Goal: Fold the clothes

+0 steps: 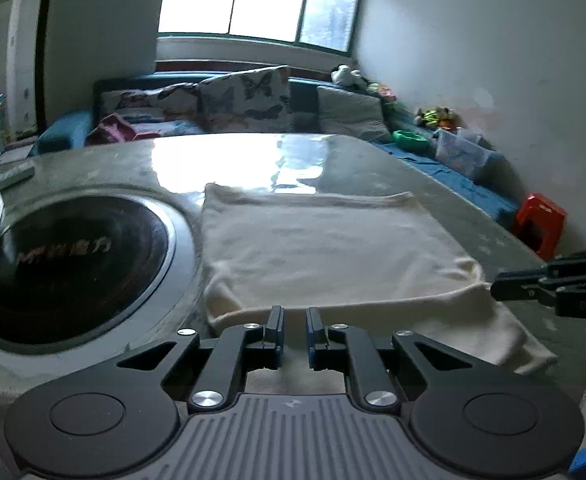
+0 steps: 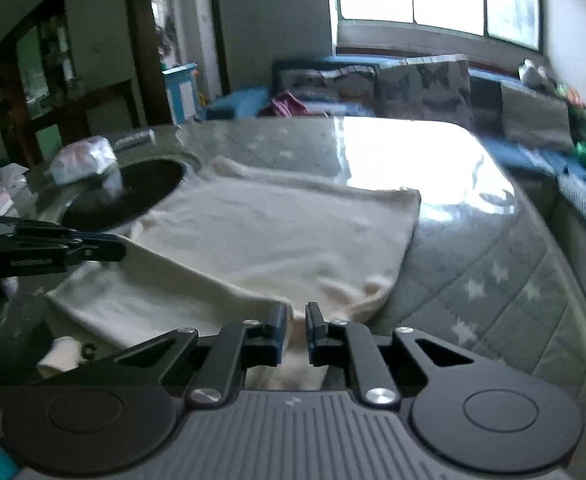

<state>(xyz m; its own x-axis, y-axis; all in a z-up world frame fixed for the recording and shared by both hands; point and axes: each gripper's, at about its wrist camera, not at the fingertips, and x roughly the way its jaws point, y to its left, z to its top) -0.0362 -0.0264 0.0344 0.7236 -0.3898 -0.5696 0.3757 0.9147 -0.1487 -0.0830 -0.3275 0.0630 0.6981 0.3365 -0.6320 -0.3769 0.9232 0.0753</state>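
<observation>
Midway through folding, the cream garment point(image 1: 325, 248) lies flat beside the round black hob point(image 1: 73, 264), one layer doubled over, further folds remaining, while left gripper point(image 1: 295, 330) and right gripper point(image 2: 295, 326) each pinch its near edge.

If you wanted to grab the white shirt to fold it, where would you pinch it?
Probably along the near folded edge of the shirt, coming from the near side of the table. That edge bulges up in a soft ridge, so fingers could slip around it, while the middle lies flat. The left gripper and right gripper already sit at that edge.
</observation>
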